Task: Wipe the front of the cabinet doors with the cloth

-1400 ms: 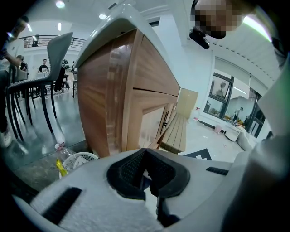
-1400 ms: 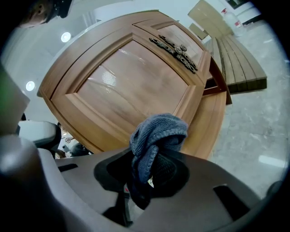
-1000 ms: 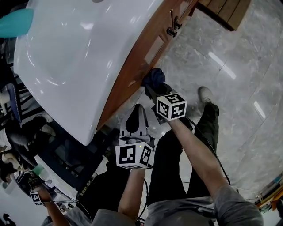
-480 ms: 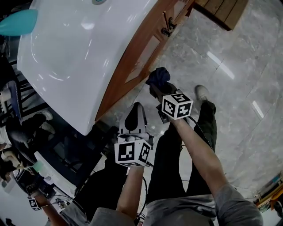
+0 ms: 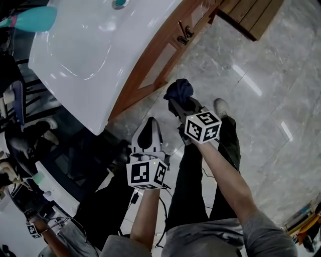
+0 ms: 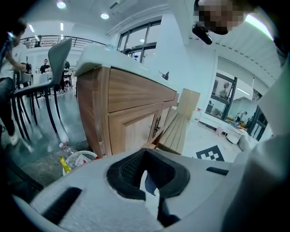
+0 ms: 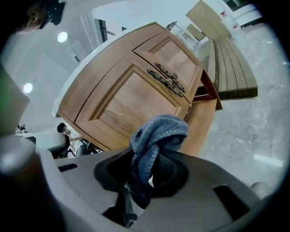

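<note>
The wooden cabinet (image 5: 158,65) stands under a white sink top (image 5: 95,55), with dark metal handles (image 5: 183,31) on its paired doors. My right gripper (image 5: 176,103) is shut on a dark blue cloth (image 5: 179,89), which hangs over the floor a short way off the door front. In the right gripper view the cloth (image 7: 156,133) bunches up out of the right gripper (image 7: 145,174), with the door panel (image 7: 131,99) and handles (image 7: 167,80) behind it. My left gripper (image 5: 149,126) is shut and holds nothing. It (image 6: 147,181) points at the cabinet's side corner (image 6: 133,131).
A slatted wooden bench (image 5: 256,15) leans past the cabinet's far end. A white wastebasket (image 6: 77,159) with a plastic bottle sits by the cabinet's near side, beside a chair (image 6: 54,68). The person's legs and a shoe (image 5: 220,108) are on the grey marble floor below the grippers.
The right gripper and cloth have come off the cabinet door and now hang back over the floor. The left gripper has barely moved.
</note>
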A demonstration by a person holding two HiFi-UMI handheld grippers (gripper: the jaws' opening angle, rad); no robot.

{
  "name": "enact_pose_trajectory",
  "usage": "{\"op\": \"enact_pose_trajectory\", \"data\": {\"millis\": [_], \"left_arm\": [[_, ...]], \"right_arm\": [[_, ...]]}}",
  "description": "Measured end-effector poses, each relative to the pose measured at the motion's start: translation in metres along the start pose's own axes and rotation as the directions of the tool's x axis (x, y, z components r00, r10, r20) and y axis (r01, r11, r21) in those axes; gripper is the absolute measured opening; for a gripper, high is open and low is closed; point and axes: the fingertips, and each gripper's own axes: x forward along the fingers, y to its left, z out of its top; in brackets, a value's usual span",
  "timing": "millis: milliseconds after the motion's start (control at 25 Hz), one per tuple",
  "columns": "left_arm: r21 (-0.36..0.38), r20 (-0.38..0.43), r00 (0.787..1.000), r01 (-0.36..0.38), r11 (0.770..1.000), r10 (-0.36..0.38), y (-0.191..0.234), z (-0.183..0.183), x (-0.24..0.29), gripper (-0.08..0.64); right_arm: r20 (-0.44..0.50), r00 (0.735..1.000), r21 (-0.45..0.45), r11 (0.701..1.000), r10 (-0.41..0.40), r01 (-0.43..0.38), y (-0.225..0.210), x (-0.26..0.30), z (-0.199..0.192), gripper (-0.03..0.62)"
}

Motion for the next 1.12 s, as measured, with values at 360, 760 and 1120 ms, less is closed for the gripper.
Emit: {"op": "enact_pose_trajectory", "data": {"millis": [360, 760, 1120], "left_arm": [[-0.01, 0.062, 0.996, -0.06, 0.998, 0.061, -0.015, 0.04, -0.027, 0.008], [-0.006, 0.106, 0.987, -0.117, 0.993, 0.117, -0.009, 0.069, -0.041, 0.007], [-0.004, 0.093, 0.99, -0.109, 0.994, 0.109, -0.004, 0.066, -0.039, 0.008]], "right_arm": [[0.05, 0.989, -0.074, 0.988, 0.137, -0.133, 0.063, -0.038, 0.05, 0.091], [0.089, 0.958, -0.085, 0.96, 0.272, -0.265, 0.118, -0.041, 0.077, 0.091], [0.151, 0.948, -0.084, 0.96, 0.279, -0.269, 0.127, -0.022, 0.107, 0.091]]}}
